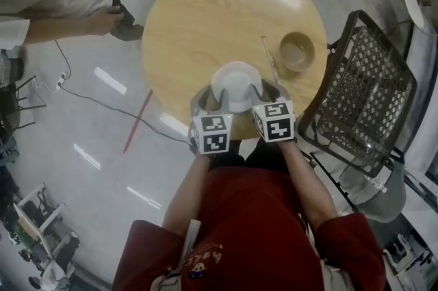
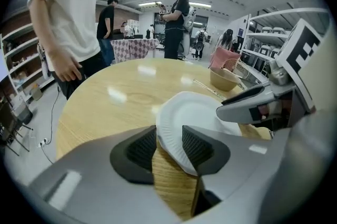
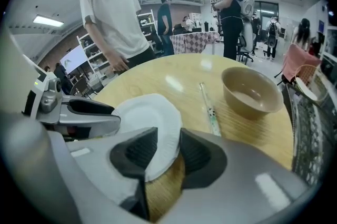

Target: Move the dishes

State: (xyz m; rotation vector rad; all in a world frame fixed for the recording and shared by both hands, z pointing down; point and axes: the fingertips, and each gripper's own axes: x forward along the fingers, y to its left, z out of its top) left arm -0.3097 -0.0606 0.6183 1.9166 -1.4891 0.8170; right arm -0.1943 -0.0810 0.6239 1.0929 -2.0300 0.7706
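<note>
- The white paper plate (image 1: 236, 83) is found at the near edge of the bench (image 1: 205, 9).
- The left hand-held gripper (image 2: 169, 145) and the right hand-held gripper (image 3: 167, 148) are seen open, astride its rim, no pad pressing.
- It is judged light, thin, easily bent; the rim should be pinched gently.
- Room is free far and left; the brown bowl (image 1: 297, 50) and a thin stick (image 1: 268, 58) lie right.

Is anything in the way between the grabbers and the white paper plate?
Nothing visible. The white paper plate has its rim between the open jaws of the left gripper and the right gripper; the brown bowl stands apart.
</note>
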